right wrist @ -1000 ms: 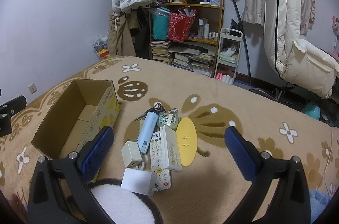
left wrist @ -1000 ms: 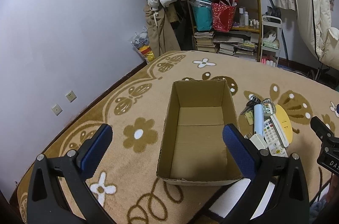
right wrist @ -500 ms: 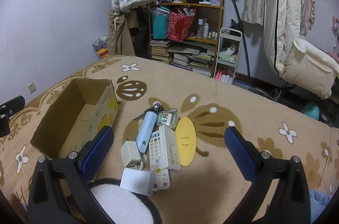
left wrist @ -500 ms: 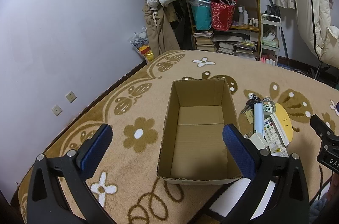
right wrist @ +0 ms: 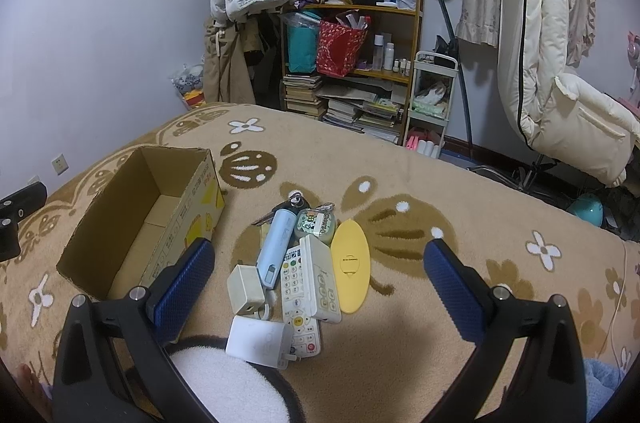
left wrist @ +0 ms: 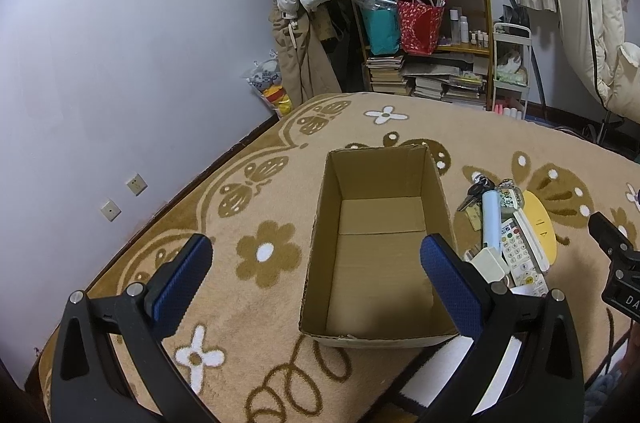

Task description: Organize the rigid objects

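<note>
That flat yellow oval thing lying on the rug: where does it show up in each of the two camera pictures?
Left wrist view: the yellow oval lies at the far right, past the remote controls.
Right wrist view: the yellow oval lies near the centre, right of the remotes.
Shared landmark: the open cardboard box, left of the pile in both.

Remotes point(right wrist: 308, 287) lie right of the box point(right wrist: 160, 219).

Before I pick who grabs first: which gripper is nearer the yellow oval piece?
Right. The right gripper hangs open over the clutter holding the yellow oval piece; the left gripper, also open, hovers over the cardboard box beside it.
</note>
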Demonstrator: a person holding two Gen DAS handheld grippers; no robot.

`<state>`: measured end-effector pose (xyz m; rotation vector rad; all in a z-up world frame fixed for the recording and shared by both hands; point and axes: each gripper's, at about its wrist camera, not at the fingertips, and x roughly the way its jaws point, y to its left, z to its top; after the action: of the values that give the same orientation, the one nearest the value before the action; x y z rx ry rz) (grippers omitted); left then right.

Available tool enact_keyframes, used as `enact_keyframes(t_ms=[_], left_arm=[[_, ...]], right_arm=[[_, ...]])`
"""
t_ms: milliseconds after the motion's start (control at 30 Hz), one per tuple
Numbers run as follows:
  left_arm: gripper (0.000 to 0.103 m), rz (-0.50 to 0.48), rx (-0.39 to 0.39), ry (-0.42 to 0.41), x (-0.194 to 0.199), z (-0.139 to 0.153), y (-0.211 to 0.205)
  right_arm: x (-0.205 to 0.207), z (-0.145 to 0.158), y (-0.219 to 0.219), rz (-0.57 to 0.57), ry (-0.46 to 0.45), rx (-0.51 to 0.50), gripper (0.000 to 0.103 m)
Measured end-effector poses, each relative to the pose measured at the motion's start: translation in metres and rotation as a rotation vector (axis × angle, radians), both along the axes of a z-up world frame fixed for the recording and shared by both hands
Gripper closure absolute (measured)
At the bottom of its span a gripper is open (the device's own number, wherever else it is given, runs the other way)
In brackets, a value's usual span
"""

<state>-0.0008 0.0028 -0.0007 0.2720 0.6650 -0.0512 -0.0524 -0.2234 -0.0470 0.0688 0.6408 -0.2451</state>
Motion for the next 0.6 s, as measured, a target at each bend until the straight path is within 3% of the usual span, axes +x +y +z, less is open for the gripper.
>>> enact_keyframes(t_ms=[600], left_arm=[[0.0, 0.004, 0.008, -0.002, 0.0004, -0.0003, -0.0008]], right_arm=[[0.0001, -0.0022, -0.0008, -0.001, 0.003, -0.004, 0.0]])
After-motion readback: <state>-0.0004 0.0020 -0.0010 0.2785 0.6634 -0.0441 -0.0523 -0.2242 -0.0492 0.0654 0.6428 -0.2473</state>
